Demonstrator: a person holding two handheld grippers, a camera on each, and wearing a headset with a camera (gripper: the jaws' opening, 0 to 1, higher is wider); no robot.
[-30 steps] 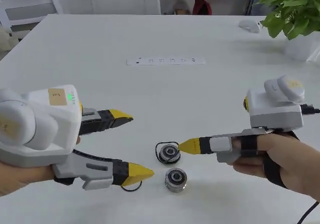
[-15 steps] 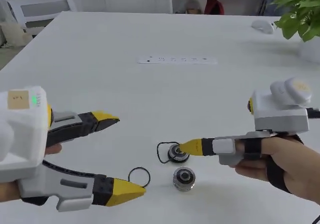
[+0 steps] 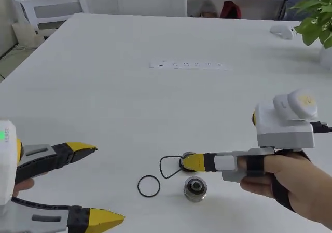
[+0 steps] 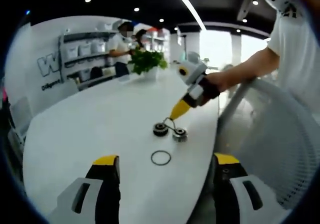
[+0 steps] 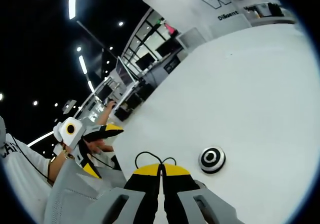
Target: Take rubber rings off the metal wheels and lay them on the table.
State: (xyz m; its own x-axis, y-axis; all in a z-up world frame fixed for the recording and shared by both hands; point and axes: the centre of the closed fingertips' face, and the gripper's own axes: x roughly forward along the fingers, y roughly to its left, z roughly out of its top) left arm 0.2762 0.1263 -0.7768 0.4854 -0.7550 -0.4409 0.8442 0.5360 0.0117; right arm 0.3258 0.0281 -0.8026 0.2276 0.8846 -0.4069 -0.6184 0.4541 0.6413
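Two small metal wheels lie near the table's front edge. My right gripper is shut on a black rubber ring that loops out to the left of the rear wheel. The right gripper view shows the same ring bulging out either side of the shut tips. The front wheel stands bare, also seen as the wheel right of those tips. A loose ring lies flat on the table. My left gripper is open at the lower left, apart from the loose ring.
A white power strip lies mid-table. A potted plant and a small white object sit at the far right. White chairs stand beyond the far edge. The table edge runs close by the wheels.
My open left gripper has drawn back to the lower left, uncovering the loose ring on the table. The right gripper stays shut on the ring at the rear wheel. The head camera has shifted.
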